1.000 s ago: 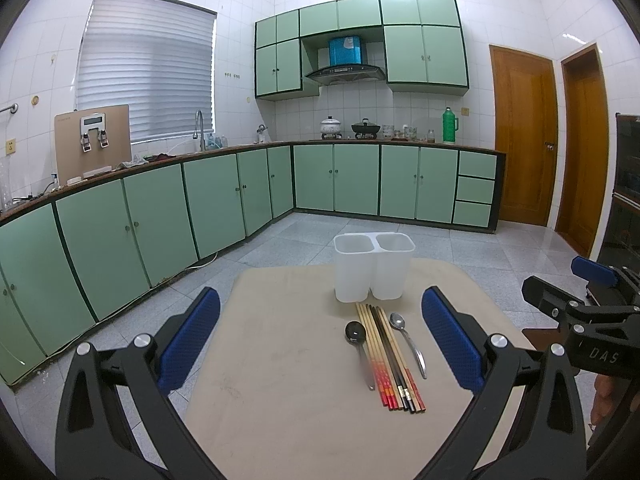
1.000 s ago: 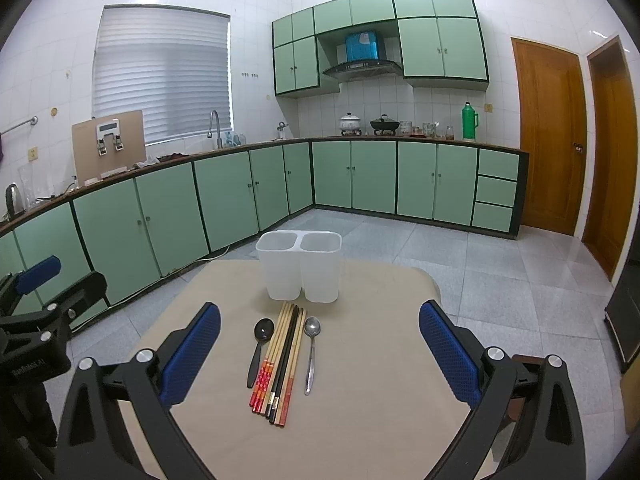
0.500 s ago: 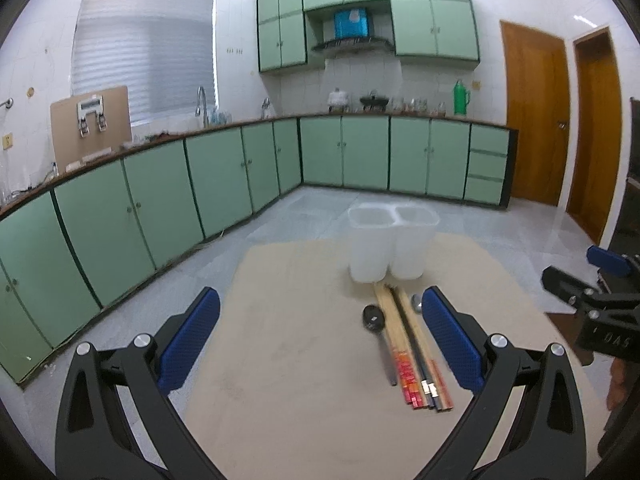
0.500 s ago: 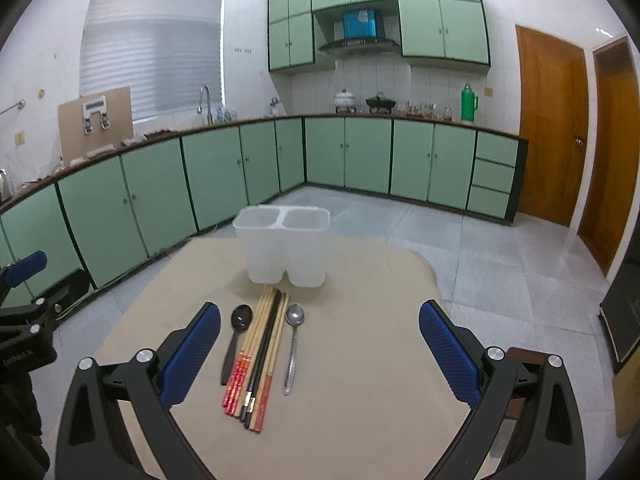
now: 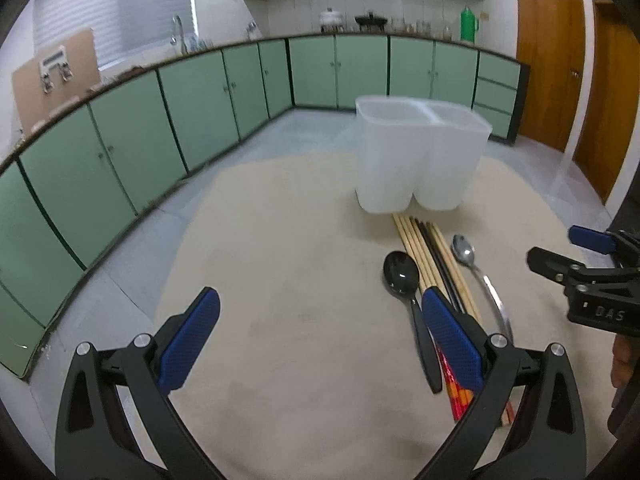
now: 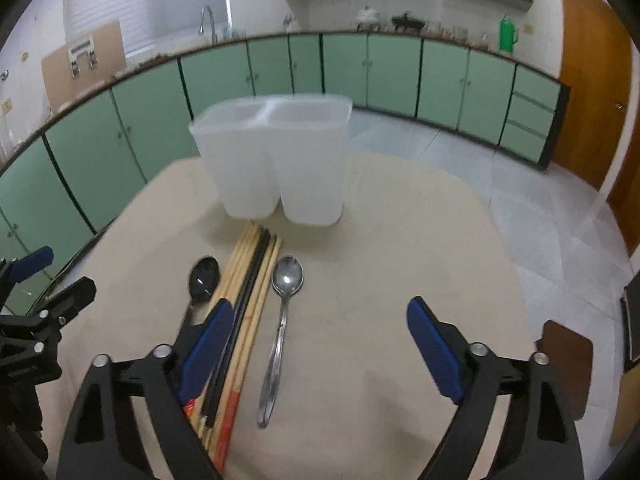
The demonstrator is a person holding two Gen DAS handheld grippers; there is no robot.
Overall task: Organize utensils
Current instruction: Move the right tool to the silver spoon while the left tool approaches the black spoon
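Beige bench (image 6: 400,240): we approach, right claw (image 6: 320,344) unclenched, closing, around the steel spoon (image 6: 280,320). Left claw (image 5: 320,336) released, empty. Next we clamp the handle.

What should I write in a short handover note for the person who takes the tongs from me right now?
Left tongs: open, empty, above the table.
Right tongs: open, empty; its jaws have just been closing a little, with the metal spoon lying below the gap, not gripped.
Things: white two-compartment holder stands upright at the far side of the table. In front of it lie the black spoon, the bundle of chopsticks and the metal spoon, side by side.
Done: nothing sorted; no utensil stands up out of the holder.
Left: move every utensil into the holder.
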